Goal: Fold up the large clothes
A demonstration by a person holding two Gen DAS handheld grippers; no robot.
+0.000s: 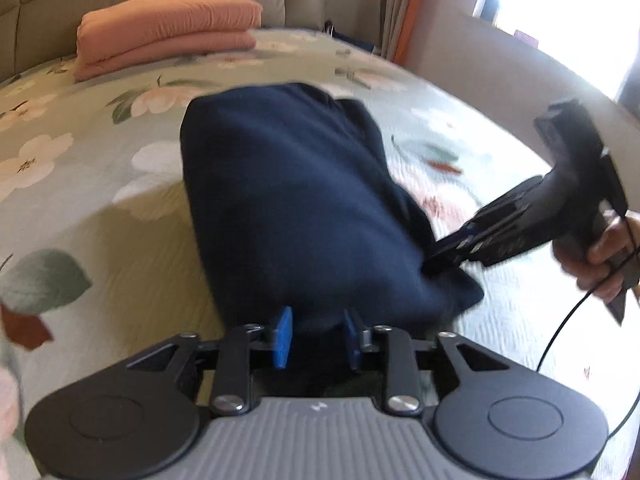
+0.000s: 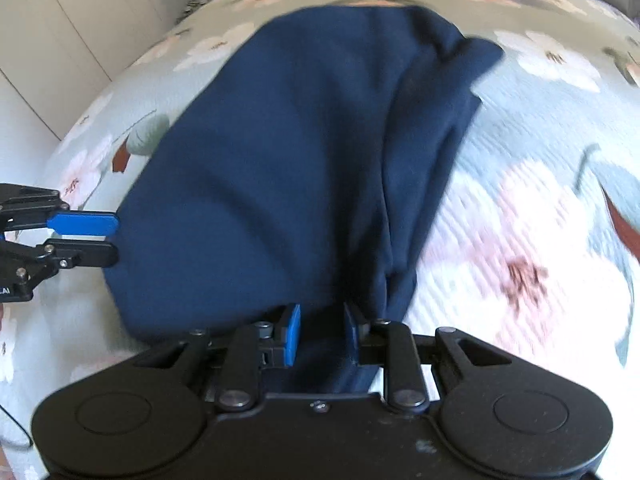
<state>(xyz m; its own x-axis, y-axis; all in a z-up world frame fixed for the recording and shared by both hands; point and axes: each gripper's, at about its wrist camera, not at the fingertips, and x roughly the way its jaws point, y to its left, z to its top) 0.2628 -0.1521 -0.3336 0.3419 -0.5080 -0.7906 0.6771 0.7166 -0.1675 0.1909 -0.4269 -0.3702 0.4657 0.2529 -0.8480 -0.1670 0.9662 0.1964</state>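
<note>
The navy garment point(image 1: 288, 200) lies folded on the floral bedspread point(image 1: 80, 184); both grippers — left point(image 1: 316, 336), right point(image 2: 320, 334) — stand parted, released, cloth between their pads; folded orange bedding point(image 1: 168, 28) lies beyond.

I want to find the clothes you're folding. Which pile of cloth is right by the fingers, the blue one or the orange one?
The dark blue garment. It lies right at both grippers, while the folded orange pile sits far off by the headboard.

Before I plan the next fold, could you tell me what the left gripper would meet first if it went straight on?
Probably the navy garment: it lies directly ahead of the left gripper, on the floral bedspread.
</note>
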